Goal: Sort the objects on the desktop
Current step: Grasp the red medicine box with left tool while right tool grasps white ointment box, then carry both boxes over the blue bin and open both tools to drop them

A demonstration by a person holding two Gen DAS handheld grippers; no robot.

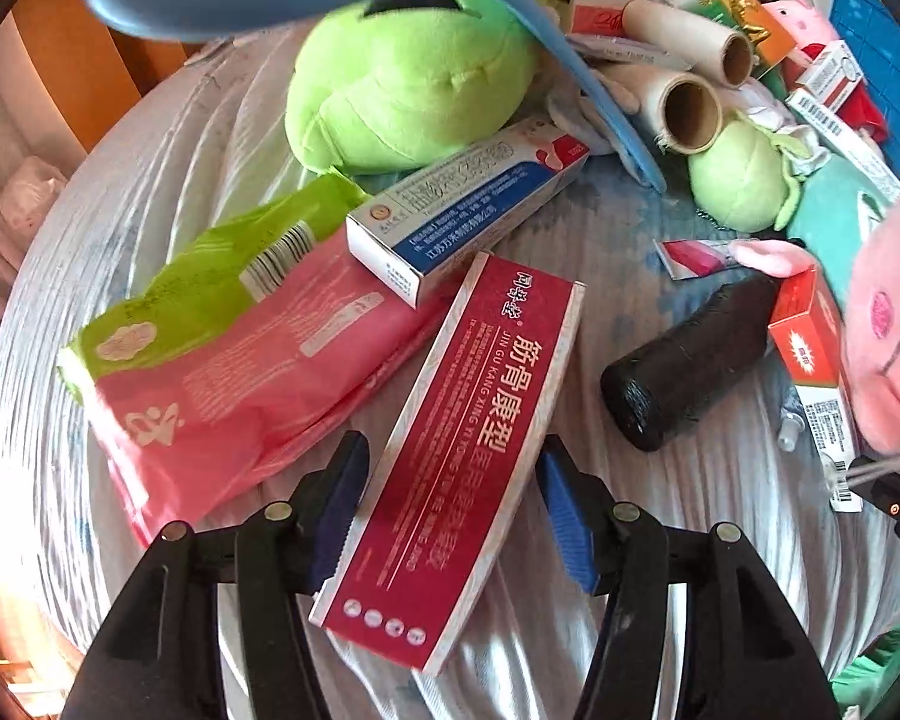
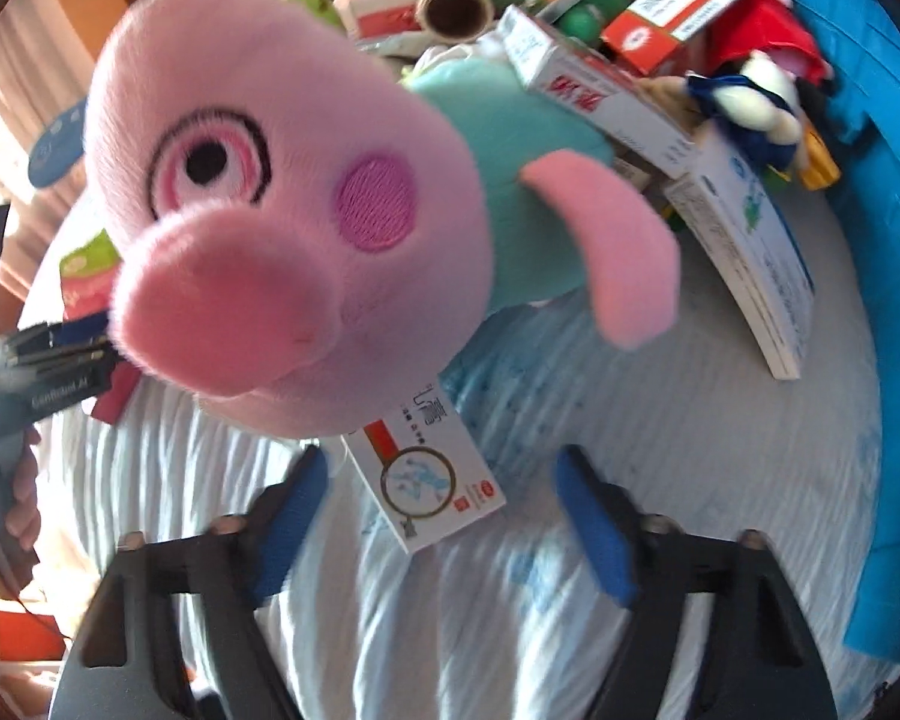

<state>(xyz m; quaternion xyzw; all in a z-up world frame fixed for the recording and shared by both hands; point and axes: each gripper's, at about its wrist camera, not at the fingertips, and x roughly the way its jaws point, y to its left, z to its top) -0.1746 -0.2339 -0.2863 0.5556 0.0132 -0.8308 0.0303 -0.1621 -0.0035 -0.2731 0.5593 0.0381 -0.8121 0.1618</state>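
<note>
A round table under a pale, wrinkled cloth (image 1: 150, 192) carries a red box (image 1: 456, 450), a pink-green pouch (image 1: 234, 354), a black roll (image 1: 684, 366) and a white-blue box (image 1: 468, 204) mid-surface; plush toys, tubes and cartons crowd its far edge.

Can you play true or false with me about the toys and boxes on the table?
1. The long red box lies between the left gripper's fingers. True.
2. The pig plush is green. False: it is pink, with a teal body.
3. The black roll stands upright. False: it lies on its side.
4. The right gripper is open. True.
5. The big green plush sits on top of the pink packet. False: it lies apart, behind the blue-and-white box.
</note>
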